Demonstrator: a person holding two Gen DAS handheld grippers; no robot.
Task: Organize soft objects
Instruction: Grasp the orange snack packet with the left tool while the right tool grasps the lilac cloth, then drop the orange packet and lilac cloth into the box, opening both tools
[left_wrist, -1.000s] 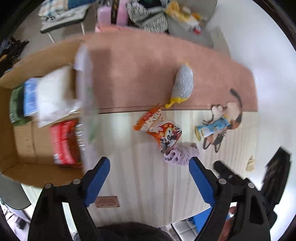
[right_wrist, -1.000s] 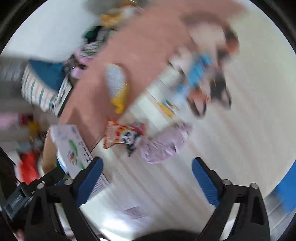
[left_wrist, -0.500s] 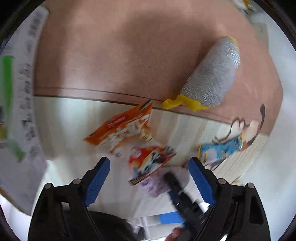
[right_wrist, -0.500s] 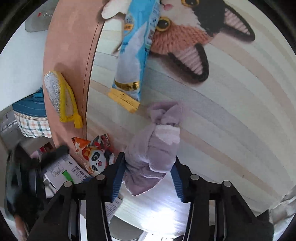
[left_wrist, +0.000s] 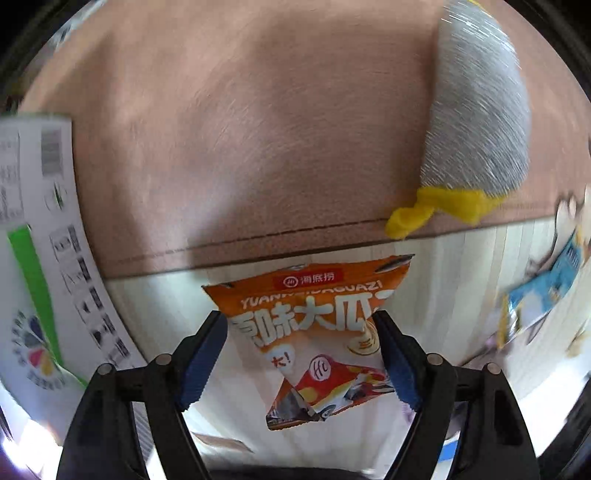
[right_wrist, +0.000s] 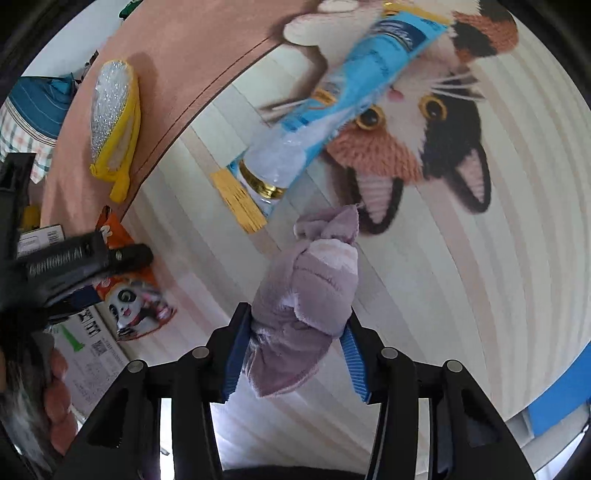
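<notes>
My right gripper (right_wrist: 293, 354) is shut on a lilac plush cloth (right_wrist: 306, 295) that bulges out between the blue pads, just above the pale striped mat (right_wrist: 461, 295). My left gripper (left_wrist: 303, 354) is half closed around an orange snack packet (left_wrist: 317, 317); both pads touch its edges. A second packet with a panda (left_wrist: 332, 391) lies under it, also in the right wrist view (right_wrist: 136, 310). A grey and yellow plush (left_wrist: 476, 122) lies on the pink mat (left_wrist: 240, 129). The left gripper's body (right_wrist: 74, 258) shows at the left of the right wrist view.
A blue snack packet (right_wrist: 343, 96) lies on a cat-face rug (right_wrist: 436, 122). A white printed box flap (left_wrist: 40, 258) stands at the left. The grey and yellow plush also shows in the right wrist view (right_wrist: 110, 118).
My left gripper moved down onto the orange packet and narrowed around it. My right gripper stayed shut on the lilac cloth, which has shifted slightly over the mat.
</notes>
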